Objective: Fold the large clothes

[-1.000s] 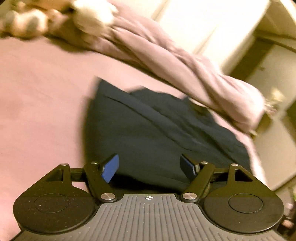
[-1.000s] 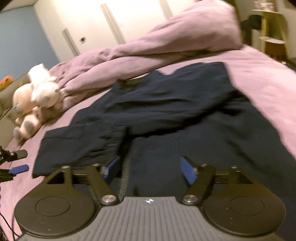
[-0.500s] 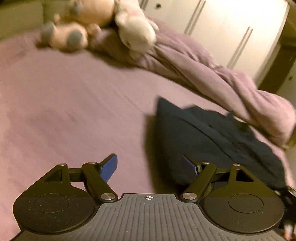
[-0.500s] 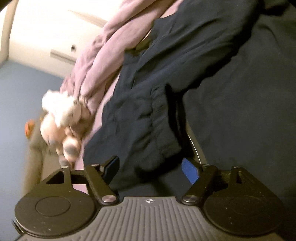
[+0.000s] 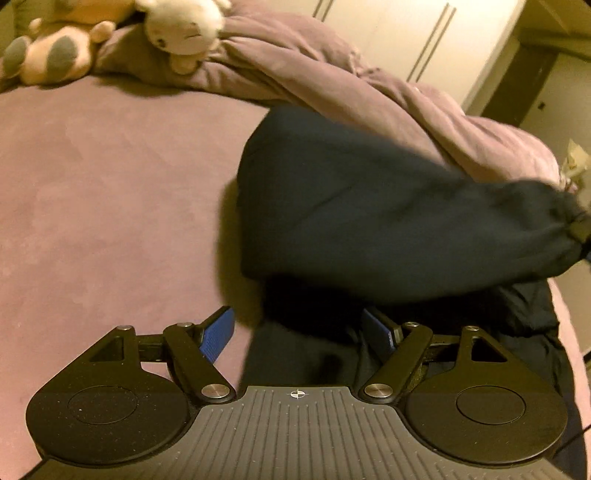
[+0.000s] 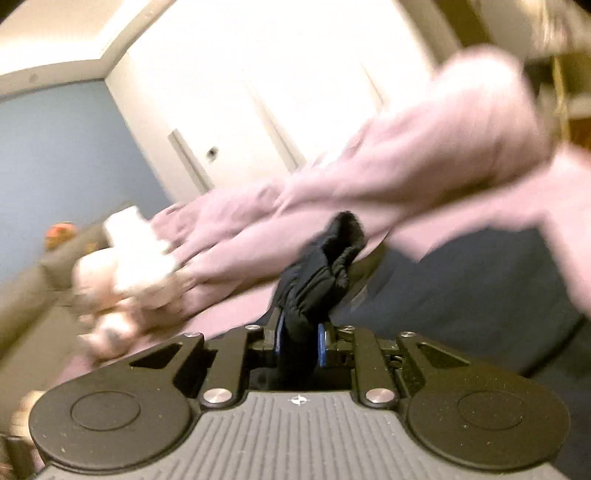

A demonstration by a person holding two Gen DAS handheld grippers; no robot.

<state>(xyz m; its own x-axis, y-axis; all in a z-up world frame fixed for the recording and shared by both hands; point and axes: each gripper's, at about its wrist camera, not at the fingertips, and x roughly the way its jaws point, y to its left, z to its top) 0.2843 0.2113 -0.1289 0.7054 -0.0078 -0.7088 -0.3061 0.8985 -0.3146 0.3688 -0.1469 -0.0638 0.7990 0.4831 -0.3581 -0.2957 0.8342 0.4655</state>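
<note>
A: Start at the right gripper. What do its jaws have?

B: They are pinched on a bunched, elastic-ribbed edge of the dark navy garment, which rises in a crumpled tuft between the blue pads. Only the right wrist view shows that pinch up close; it is heavily blurred beyond it.

A: And the left gripper?

B: Its jaws are spread wide with nothing between them. One blue pad hangs over bare bed; the other sits over dark cloth.

A: Where is the garment overall?

B: The left wrist view shows it best: the dark navy garment lies on the purple bed, with one fold lifted and drawn toward the right edge of the frame, where it gathers to a narrow end. More of it lies flat beneath, just ahead of the spread jaws.

A: Farther out?

B: A rumpled purple blanket runs behind the garment. Two plush toys rest at the bed's far corner; the right wrist view shows them only as a pale smear. White closet doors stand behind, and only the right view shows a blue wall.
</note>
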